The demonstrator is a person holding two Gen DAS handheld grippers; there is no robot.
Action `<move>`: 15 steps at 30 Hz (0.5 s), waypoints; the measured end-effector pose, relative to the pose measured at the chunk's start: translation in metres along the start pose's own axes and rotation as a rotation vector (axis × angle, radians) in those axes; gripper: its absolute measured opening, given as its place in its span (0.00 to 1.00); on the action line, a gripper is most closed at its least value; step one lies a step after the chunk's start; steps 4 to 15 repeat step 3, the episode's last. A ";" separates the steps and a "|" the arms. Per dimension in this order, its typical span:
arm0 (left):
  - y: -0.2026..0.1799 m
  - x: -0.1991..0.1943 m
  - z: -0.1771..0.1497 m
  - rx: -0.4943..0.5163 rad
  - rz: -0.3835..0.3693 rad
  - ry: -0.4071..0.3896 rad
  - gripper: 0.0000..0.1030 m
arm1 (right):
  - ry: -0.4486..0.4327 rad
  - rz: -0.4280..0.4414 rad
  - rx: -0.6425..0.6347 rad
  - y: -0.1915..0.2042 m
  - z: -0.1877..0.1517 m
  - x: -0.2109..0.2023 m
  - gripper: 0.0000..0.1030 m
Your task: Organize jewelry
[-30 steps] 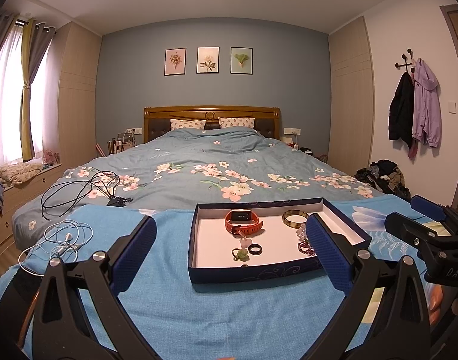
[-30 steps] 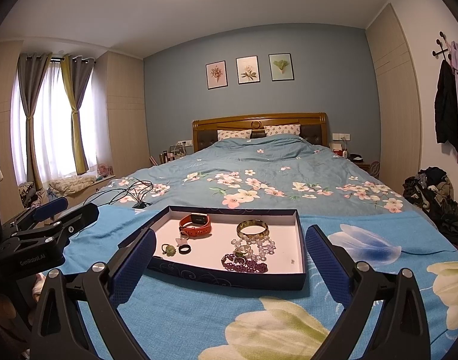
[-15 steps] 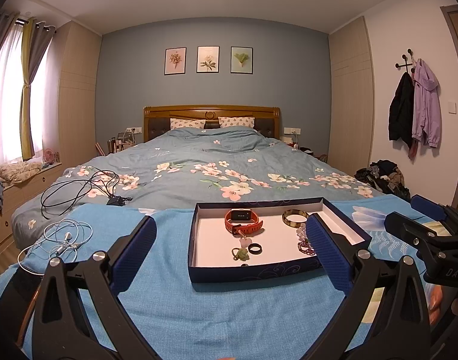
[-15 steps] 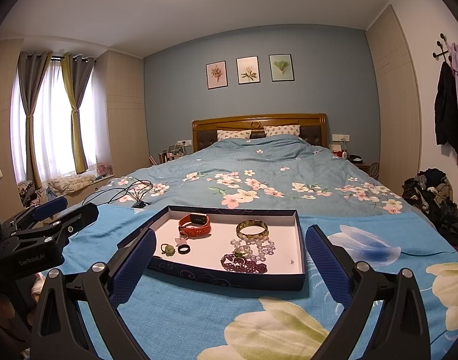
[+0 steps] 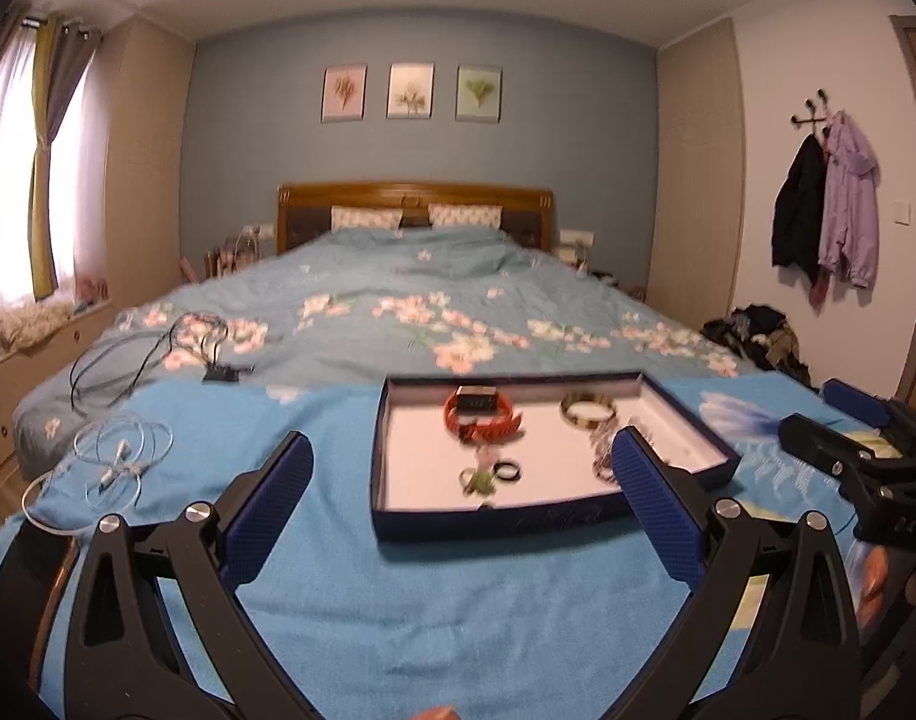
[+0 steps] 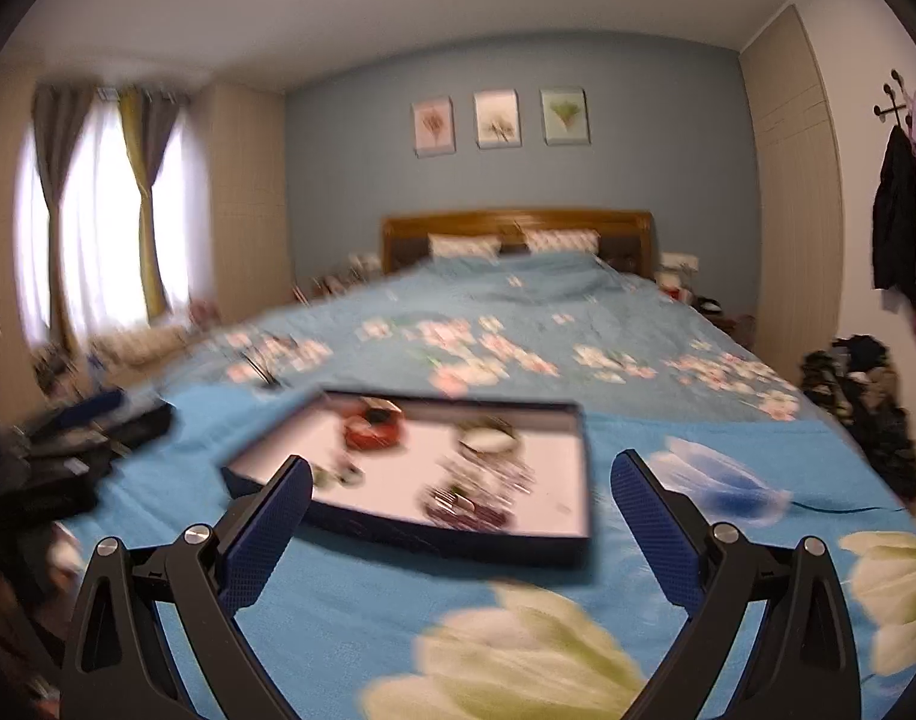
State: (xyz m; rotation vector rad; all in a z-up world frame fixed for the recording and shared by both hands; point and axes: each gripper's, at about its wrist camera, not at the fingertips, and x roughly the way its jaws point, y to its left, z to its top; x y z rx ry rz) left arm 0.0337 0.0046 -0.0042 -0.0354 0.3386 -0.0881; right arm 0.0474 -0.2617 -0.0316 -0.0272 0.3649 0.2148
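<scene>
Bedroom with a grey-blue wall and a wooden-headboard bed fills my view; a bright blue cloth covers the near end. On it sits my shallow dark blue tray with a white floor, holding an orange-red watch band, a brownish bangle, a small black ring, a green trinket and, in the blurred right view, a purple bead string. I see my left gripper spread wide and empty before the tray, and my right gripper equally released, hovering just short of it. White earphone cable lies well to the left.
</scene>
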 end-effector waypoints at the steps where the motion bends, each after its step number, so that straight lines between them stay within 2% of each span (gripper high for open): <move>1: 0.005 0.004 -0.001 -0.005 0.005 0.022 0.95 | 0.029 -0.025 -0.011 -0.008 -0.001 0.005 0.94; 2: 0.010 0.007 -0.002 -0.011 0.012 0.037 0.95 | 0.075 -0.042 -0.016 -0.021 -0.003 0.011 0.94; 3: 0.017 0.011 -0.004 -0.018 0.018 0.057 0.95 | 0.159 -0.053 -0.014 -0.037 -0.007 0.023 0.94; 15: 0.017 0.011 -0.004 -0.018 0.018 0.057 0.95 | 0.159 -0.053 -0.014 -0.037 -0.007 0.023 0.94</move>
